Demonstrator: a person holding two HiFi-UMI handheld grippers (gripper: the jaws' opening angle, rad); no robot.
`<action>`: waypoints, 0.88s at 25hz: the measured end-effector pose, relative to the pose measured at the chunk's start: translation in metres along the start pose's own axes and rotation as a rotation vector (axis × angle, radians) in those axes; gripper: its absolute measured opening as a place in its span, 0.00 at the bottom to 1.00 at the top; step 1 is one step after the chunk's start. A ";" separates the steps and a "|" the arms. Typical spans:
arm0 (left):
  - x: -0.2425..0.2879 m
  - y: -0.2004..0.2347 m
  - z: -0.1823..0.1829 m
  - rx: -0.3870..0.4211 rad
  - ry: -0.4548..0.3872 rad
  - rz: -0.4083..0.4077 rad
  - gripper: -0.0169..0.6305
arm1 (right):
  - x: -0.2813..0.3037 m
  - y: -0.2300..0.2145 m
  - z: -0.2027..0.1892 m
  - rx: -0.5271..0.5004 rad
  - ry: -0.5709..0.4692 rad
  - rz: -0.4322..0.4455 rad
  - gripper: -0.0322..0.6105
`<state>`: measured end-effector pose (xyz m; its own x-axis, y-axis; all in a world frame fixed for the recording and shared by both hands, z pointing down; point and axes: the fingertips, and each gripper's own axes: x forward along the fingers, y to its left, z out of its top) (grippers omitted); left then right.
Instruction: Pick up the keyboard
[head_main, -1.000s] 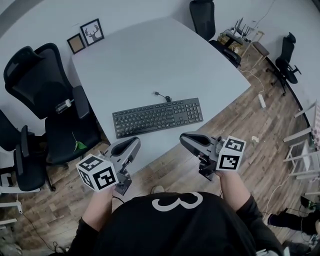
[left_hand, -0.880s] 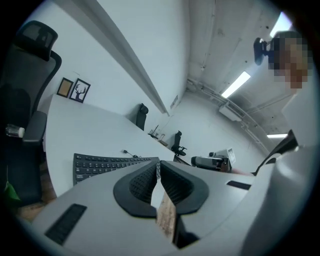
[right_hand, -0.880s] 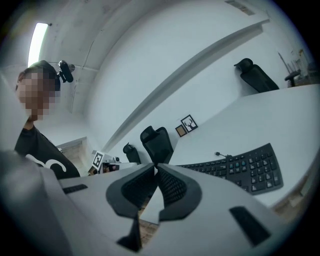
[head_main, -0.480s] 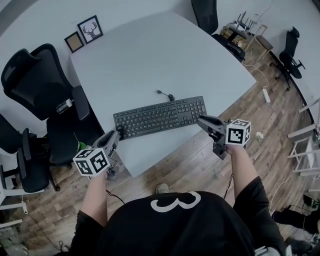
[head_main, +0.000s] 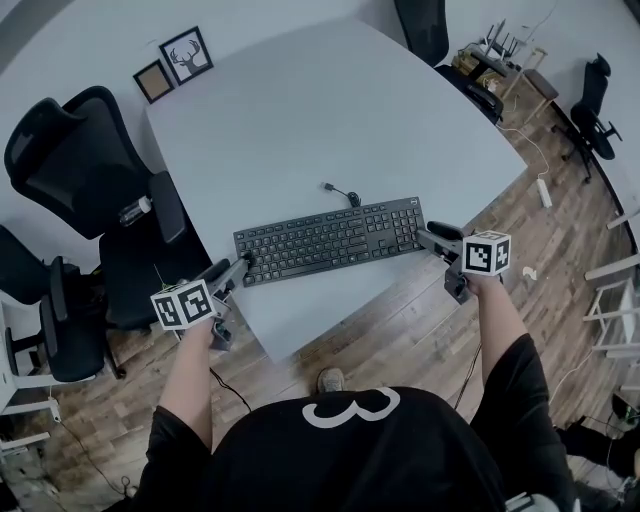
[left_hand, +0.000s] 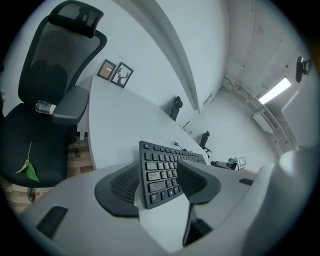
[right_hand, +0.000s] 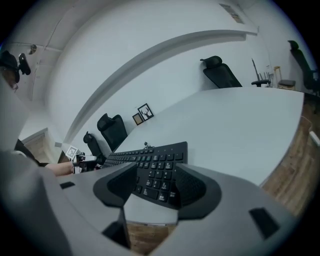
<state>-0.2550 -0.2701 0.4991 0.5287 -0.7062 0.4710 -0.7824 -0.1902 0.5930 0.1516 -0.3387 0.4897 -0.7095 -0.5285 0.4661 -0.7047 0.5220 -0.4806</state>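
Left gripper (head_main: 243, 265) and right gripper (head_main: 425, 237) have dropped to the keyboard (head_main: 330, 240), mid-frame — jaws opening wide around its ends, not yet clamped.

White 3 on black shirt (head_main: 350, 455)

The left gripper (left_hand: 159, 186) has its jaws opening. The near end of the black keyboard (left_hand: 161, 167) sits between them, on the white table (left_hand: 117, 122). A black chair (left_hand: 47, 95) stands at the left with a green leaf (left_hand: 29, 170) on its seat. Two framed pictures (left_hand: 116, 73) stand at the table's far edge.
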 end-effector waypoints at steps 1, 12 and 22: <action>0.002 0.004 -0.001 0.002 0.003 0.010 0.38 | 0.003 -0.004 0.001 -0.004 0.003 -0.007 0.42; 0.024 0.028 -0.009 -0.058 0.066 0.056 0.38 | 0.034 -0.036 -0.009 -0.014 0.126 -0.081 0.47; 0.038 0.026 -0.011 -0.066 0.127 0.061 0.38 | 0.044 -0.034 -0.022 -0.019 0.220 -0.056 0.47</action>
<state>-0.2510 -0.2943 0.5395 0.5218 -0.6222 0.5836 -0.7929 -0.1015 0.6008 0.1440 -0.3646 0.5426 -0.6533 -0.3992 0.6433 -0.7414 0.5094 -0.4368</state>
